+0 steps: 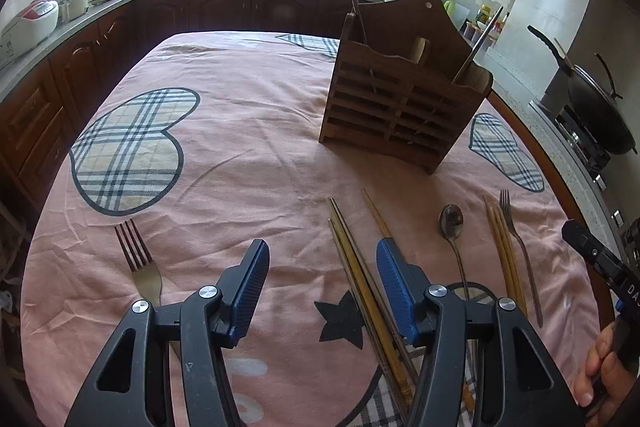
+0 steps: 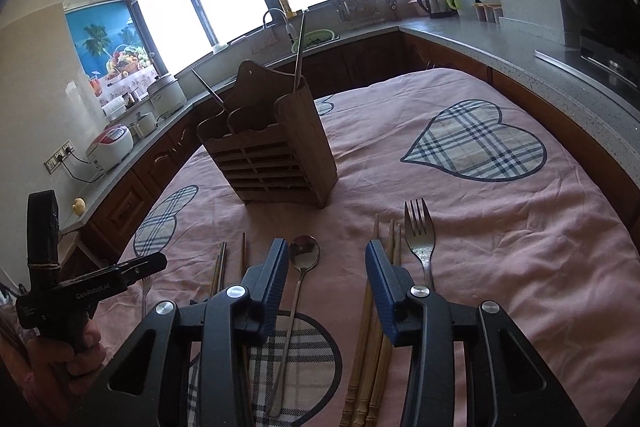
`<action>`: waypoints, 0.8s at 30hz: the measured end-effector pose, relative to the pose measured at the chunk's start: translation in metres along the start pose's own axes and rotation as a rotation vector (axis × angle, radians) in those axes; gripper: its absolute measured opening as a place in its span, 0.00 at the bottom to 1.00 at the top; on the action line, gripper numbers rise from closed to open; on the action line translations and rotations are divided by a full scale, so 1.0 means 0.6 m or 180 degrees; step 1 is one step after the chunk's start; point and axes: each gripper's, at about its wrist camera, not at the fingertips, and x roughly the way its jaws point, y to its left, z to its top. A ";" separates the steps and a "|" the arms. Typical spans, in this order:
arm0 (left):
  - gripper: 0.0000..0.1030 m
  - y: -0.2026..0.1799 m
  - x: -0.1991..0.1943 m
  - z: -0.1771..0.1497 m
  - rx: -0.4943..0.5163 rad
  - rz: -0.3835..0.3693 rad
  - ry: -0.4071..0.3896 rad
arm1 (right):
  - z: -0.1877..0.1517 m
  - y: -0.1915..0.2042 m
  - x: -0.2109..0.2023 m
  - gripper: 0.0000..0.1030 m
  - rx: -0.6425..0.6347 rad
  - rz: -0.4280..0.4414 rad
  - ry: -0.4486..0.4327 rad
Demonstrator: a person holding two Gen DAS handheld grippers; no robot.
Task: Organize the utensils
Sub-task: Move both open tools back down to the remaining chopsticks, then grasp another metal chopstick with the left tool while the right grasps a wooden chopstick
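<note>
A slatted wooden utensil holder (image 1: 400,99) (image 2: 272,155) stands on the pink tablecloth with a few metal handles sticking up from it. In front of it lie dark chopsticks (image 1: 352,267) (image 2: 222,267), a metal spoon (image 1: 452,223) (image 2: 305,253), bamboo chopsticks (image 1: 504,251) (image 2: 394,239) and a fork (image 1: 514,227) (image 2: 419,239). Another fork (image 1: 138,259) lies apart at the left. My left gripper (image 1: 322,255) is open over the dark chopsticks, which run beside its right finger. My right gripper (image 2: 326,255) is open with the spoon's bowl seen between its fingers; nothing is gripped.
The table (image 2: 500,227) is draped in a pink cloth with plaid hearts. Kitchen counters (image 2: 500,39) wrap around it, with rice cookers at the left, a sink at the back and a wok (image 1: 596,115) on the stove at the right. A hand (image 1: 604,367) holds the right gripper.
</note>
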 end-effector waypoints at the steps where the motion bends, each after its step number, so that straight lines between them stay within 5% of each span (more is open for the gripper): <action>1: 0.51 -0.001 0.009 0.000 0.0012 0.0018 0.0037 | 0.001 -0.001 0.004 0.39 -0.0001 -0.0002 0.0013; 11: 0.39 -0.018 0.108 0.009 0.0062 0.0099 0.0448 | 0.003 -0.018 0.052 0.31 0.0021 -0.0045 0.0217; 24: 0.34 -0.018 0.135 0.020 0.0095 0.0067 0.0509 | 0.010 -0.037 0.121 0.22 0.0017 -0.0082 0.0475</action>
